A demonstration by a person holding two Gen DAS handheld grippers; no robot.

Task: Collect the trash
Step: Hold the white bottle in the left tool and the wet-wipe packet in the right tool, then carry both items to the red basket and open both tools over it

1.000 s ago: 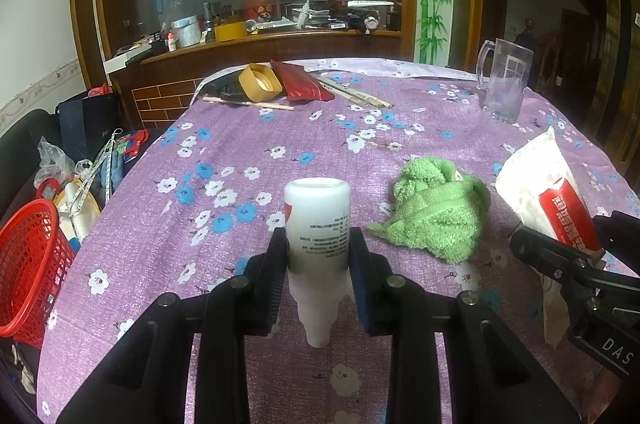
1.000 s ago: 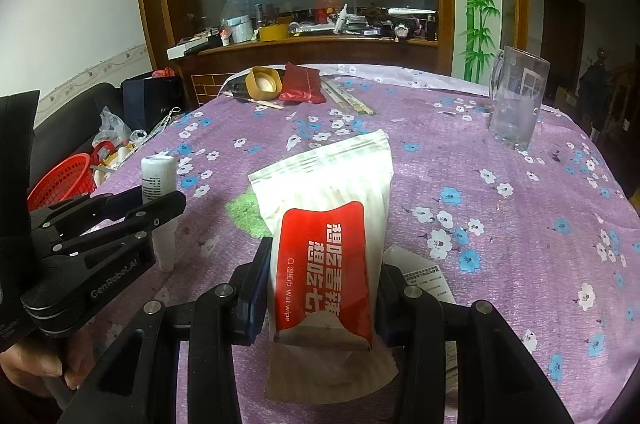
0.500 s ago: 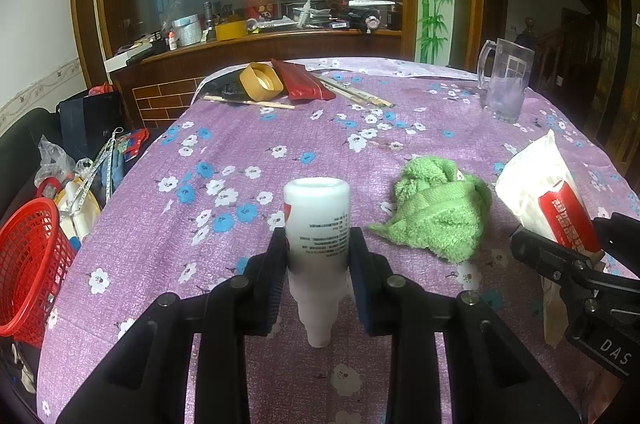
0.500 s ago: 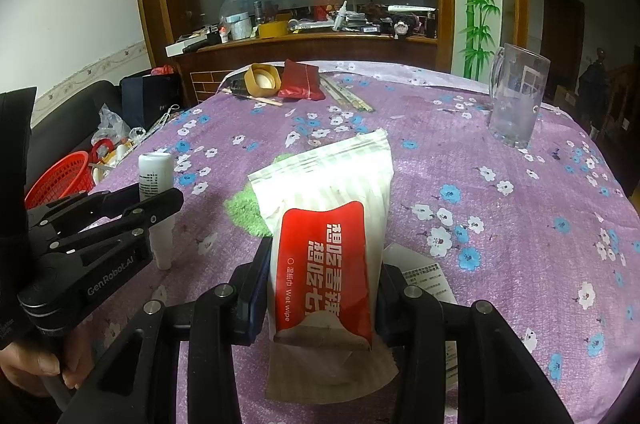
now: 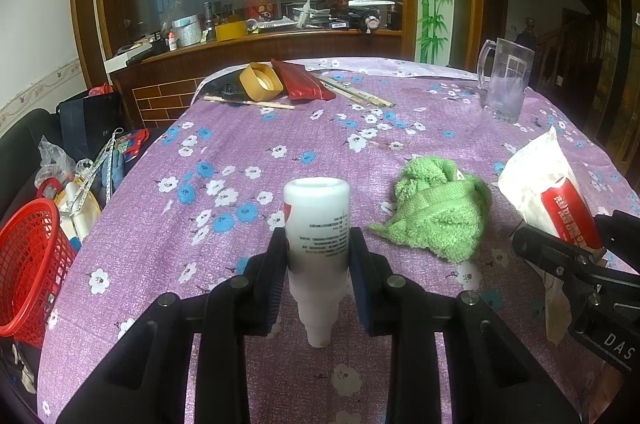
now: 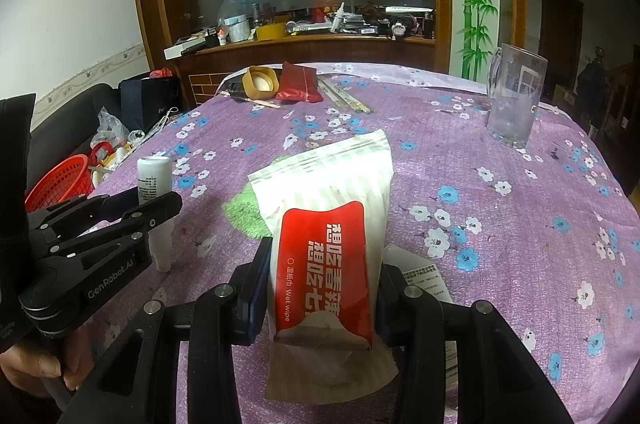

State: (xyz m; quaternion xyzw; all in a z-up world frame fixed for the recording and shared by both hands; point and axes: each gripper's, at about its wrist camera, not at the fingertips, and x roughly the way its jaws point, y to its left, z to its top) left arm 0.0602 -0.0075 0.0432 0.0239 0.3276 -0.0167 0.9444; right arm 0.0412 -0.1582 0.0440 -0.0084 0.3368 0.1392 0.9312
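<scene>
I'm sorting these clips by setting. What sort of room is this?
Most likely a home dining room: a round table under a purple floral tablecloth, a glass mug and chopsticks on it, and a cluttered wooden counter behind.

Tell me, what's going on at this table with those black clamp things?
A person is clearing trash with two tools. The left hand-held gripper is shut on a white bottle, held upside down. The right hand-held gripper is shut on a wet wipe packet. A green cloth and a glass mug sit on the purple tablecloth. A red basket sits beside the table.
</scene>
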